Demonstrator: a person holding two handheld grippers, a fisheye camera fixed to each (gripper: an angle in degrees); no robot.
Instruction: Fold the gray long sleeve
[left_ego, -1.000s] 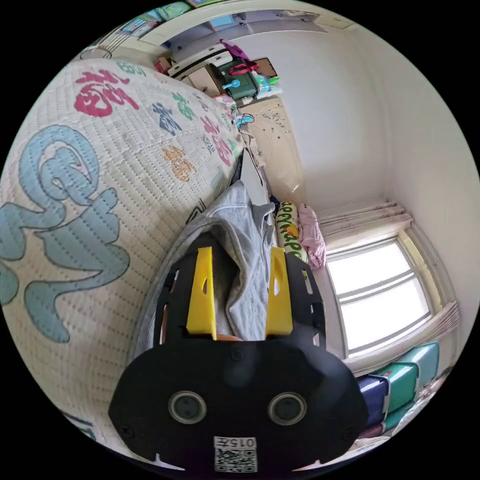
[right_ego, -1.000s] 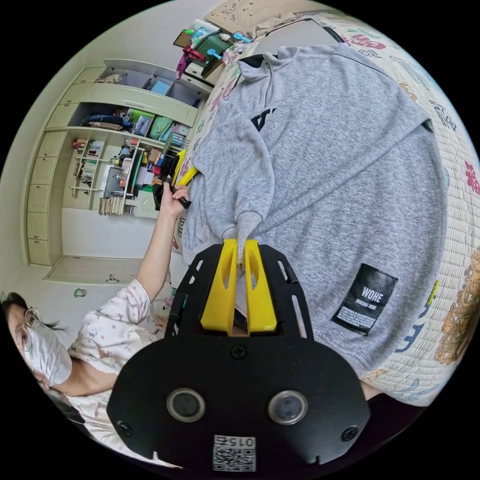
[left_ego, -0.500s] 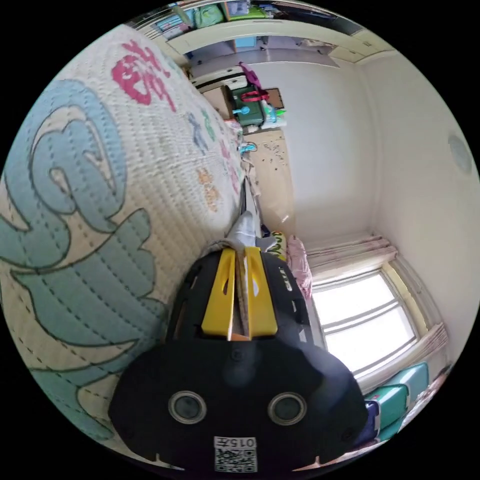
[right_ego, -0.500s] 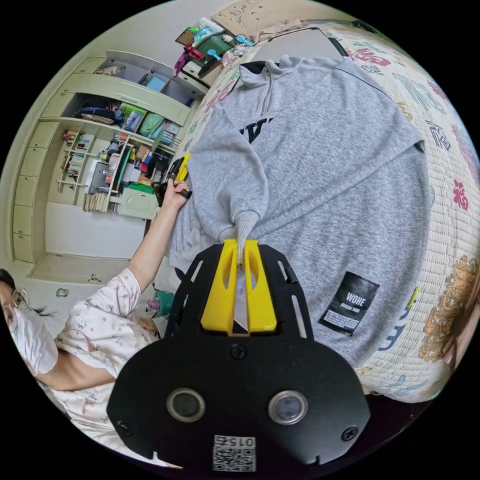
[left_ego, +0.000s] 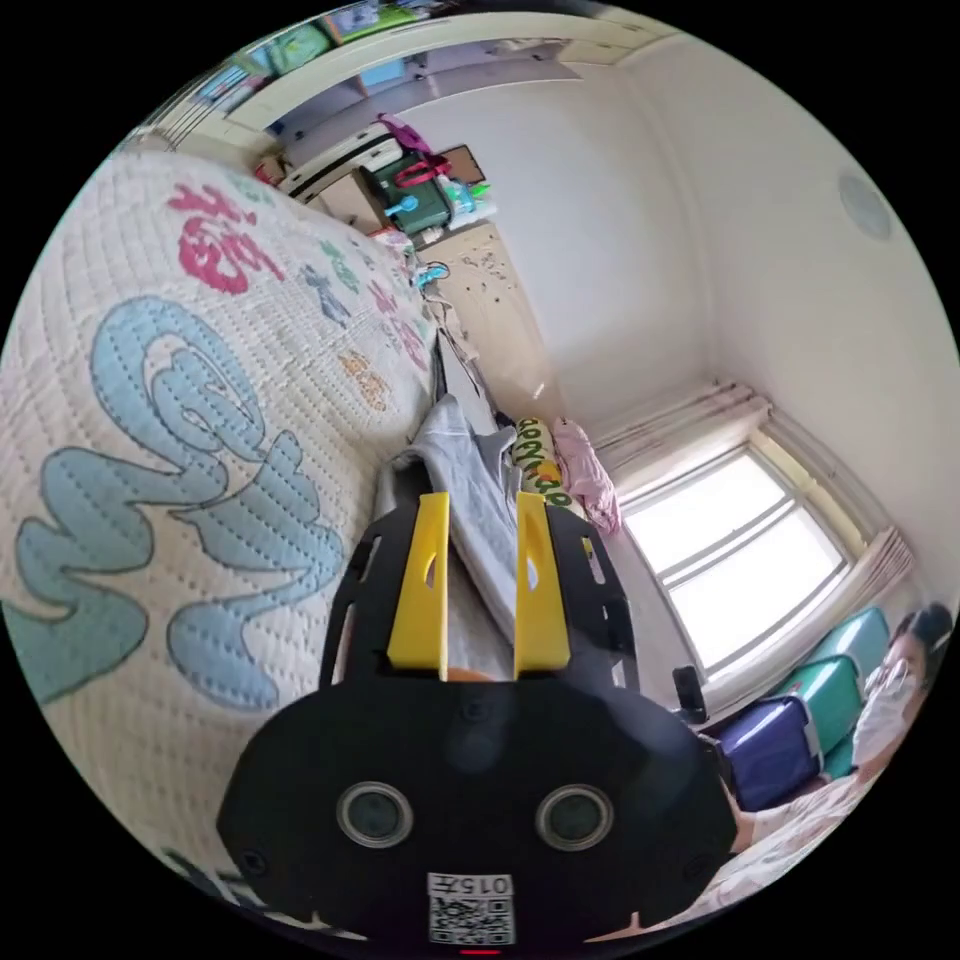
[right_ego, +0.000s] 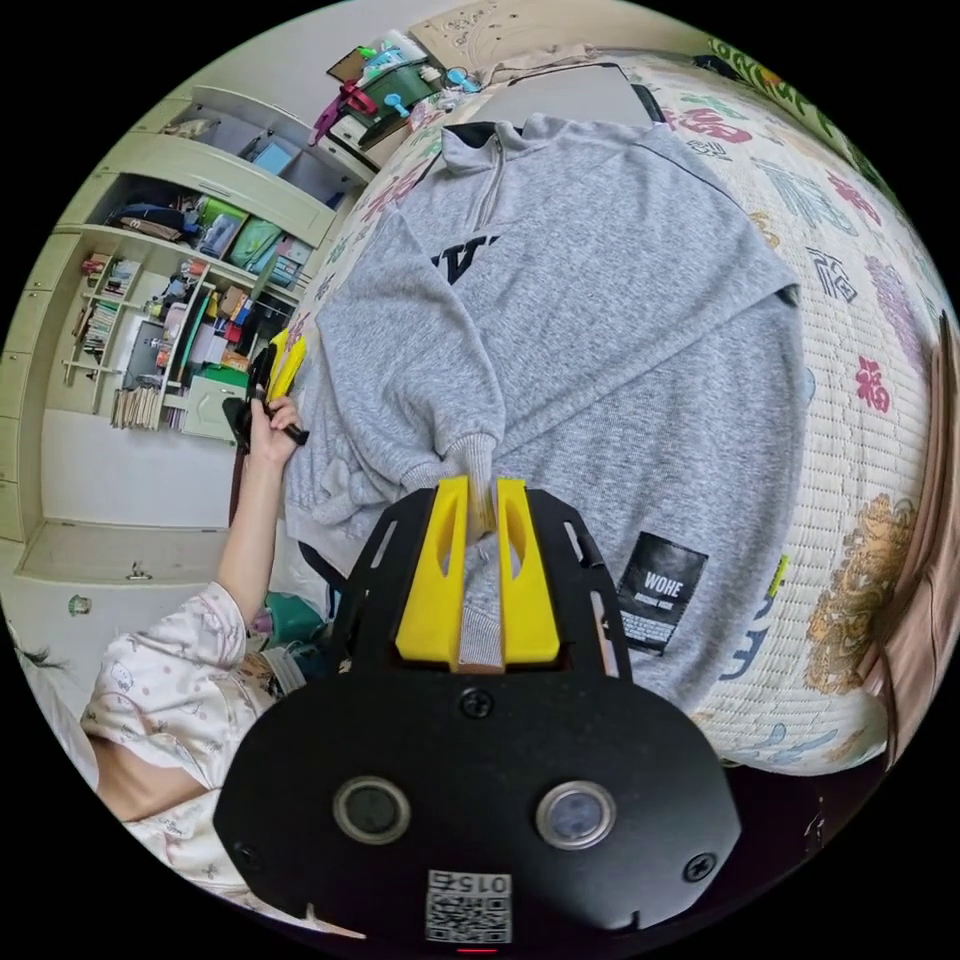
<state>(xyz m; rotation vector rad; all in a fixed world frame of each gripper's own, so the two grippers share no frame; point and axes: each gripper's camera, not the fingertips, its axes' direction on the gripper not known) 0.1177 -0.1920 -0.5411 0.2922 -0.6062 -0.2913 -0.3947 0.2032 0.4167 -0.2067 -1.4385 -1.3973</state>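
Note:
The gray long sleeve (right_ego: 600, 330) lies face up on the quilted bed (right_ego: 860, 330), collar at the far end. One sleeve is folded across its body. The ribbed sleeve cuff (right_ego: 483, 480) sits between the yellow jaws of my right gripper (right_ego: 481, 490), which stand slightly apart around it. My left gripper (right_ego: 275, 365), held in a person's hand (right_ego: 270, 425), is at the garment's side edge. In the left gripper view my left gripper (left_ego: 481, 500) is open, with a ridge of gray fabric (left_ego: 470, 480) running between its jaws.
The quilt (left_ego: 200, 400) has large coloured characters. Cluttered shelves (right_ego: 170, 300) stand beyond the bed's side. A window (left_ego: 740, 560) and stacked storage boxes (left_ego: 770, 740) are at the other side. The person stands beside the bed.
My left gripper shut half a second ago and has now opened again over the fabric edge. My right gripper's jaws have parted a little around the cuff, and it has lowered toward the garment.

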